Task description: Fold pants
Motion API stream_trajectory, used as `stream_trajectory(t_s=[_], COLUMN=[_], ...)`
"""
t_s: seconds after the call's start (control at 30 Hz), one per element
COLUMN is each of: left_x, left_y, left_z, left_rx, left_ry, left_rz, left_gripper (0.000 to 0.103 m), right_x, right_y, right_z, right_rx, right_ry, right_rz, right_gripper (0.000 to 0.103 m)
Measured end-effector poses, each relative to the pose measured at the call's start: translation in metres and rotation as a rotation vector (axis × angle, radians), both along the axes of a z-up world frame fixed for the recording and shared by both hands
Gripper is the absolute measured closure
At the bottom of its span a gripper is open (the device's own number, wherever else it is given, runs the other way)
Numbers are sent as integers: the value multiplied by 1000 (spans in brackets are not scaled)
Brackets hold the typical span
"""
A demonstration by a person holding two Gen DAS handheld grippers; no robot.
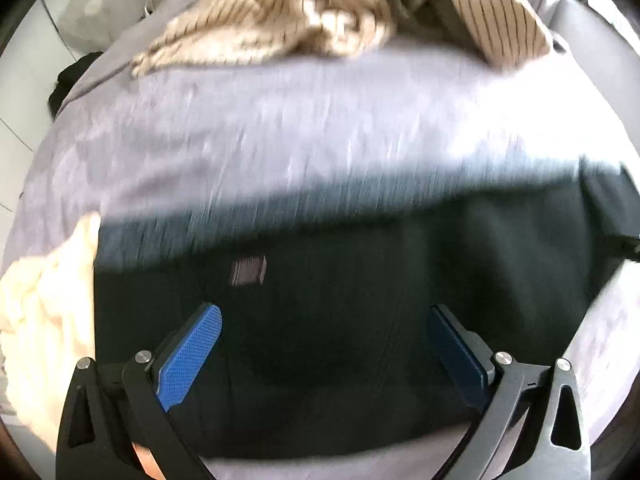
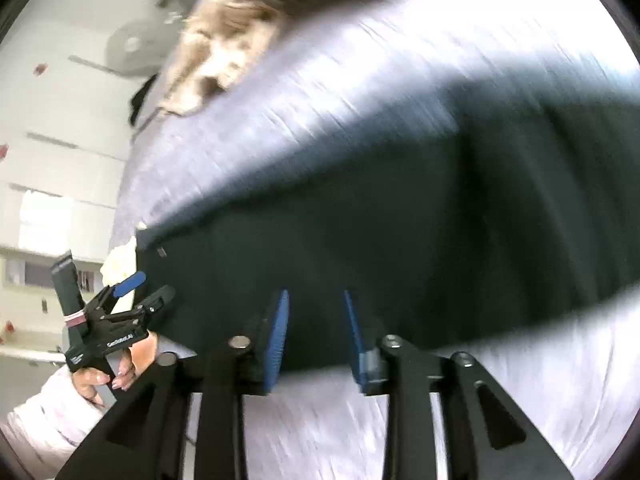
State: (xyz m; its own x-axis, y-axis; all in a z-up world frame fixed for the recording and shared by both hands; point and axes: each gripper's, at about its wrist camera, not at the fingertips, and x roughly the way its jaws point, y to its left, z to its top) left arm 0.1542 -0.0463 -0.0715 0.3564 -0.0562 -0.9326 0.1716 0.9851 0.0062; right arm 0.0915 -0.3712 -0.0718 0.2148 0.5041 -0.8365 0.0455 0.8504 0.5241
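Broadly, a bed [image 1: 224, 136] covered in a pale lavender-grey sheet fills both views, and the dark pants [image 1: 360, 320] lie spread flat across its near part. They read as black with a greenish cast, forming a wide band with a fairly straight far edge against the sheet. In the right wrist view the same pants [image 2: 380, 216] run as a broad dark strip from lower left to the right edge, with sheet showing on both sides. Motion blur smears the cloth, so seams and folds cannot be made out. A small rectangular label [image 1: 249, 271] sits on the fabric toward the left end.

At the far side of the bed lies a heap of tan striped cloth [image 1: 288, 16], well apart from the pants. A cream garment [image 1: 48, 304] lies just beside the pants' left end.

The left tongs [image 1: 325, 354] hover over the pants with the blue pads [image 1: 191, 356] wide apart and nothing between them. The right tongs [image 2: 316, 340] sit at the near edge of the pants, pads [image 2: 278, 340] parted by a narrower gap, also gripping nothing. In the right wrist view the left tongs [image 2: 138, 286] appear at the pants' left end, held by a hand [image 2: 114, 372] in a pale sleeve.
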Motion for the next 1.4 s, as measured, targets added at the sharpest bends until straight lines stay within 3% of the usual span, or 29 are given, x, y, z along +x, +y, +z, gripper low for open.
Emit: stream_trajectory(t_s=[0.03, 0.17, 0.23, 0.37, 0.47, 0.57, 0.73, 0.83, 0.9, 0.97, 1.1, 1.27, 1.4], left_x=[16, 56, 66, 83, 79, 59, 0, -28, -40, -46, -50, -53, -63], left_y=[-7, -17, -9, 29, 58, 79, 93, 99, 105, 108, 97, 45, -1], left_z=[-2, -35, -44, -59, -48, -25, -13, -34, -47, -41, -18, 6, 18], left_rx=[-19, 64, 68, 103, 105, 111, 181, 241, 235, 210, 171, 105, 65], left_ry=[-6, 0, -20, -11, 0, -25, -18, 52, 97, 114, 106, 79, 78], left_rz=[18, 109, 151, 242, 326, 333, 303, 285, 288, 310, 259, 120, 17], left_gripper=[0, 0, 0, 0, 0, 0, 0, 0, 0, 0, 0, 0, 0], right_x=[12, 69, 87, 102, 113, 108, 53, 7, -15, -37, -79, -135, -174], right_y=[5, 56, 69, 34, -4, -30, -12, 12, 24, 19, -16, -60, -86], right_z=[-1, -31, -44, -46, -43, -29, -4, -16, -38, -41, -27, 7, 22], right_rx=[2, -50, -83, -90, -163, -136, -86, -100, -148, -125, -43, -46, -5], right_ry=[-6, 6, 2, -43, -41, -28, -38, 28, 122, 137, 205, 179, 168], right_rz=[20, 121, 135, 34, -93, -147, -58, 20, 48, -5, -165, -361, -494], right_gripper=[50, 50, 53, 77, 75, 73, 72, 68, 61, 61, 59, 48, 48])
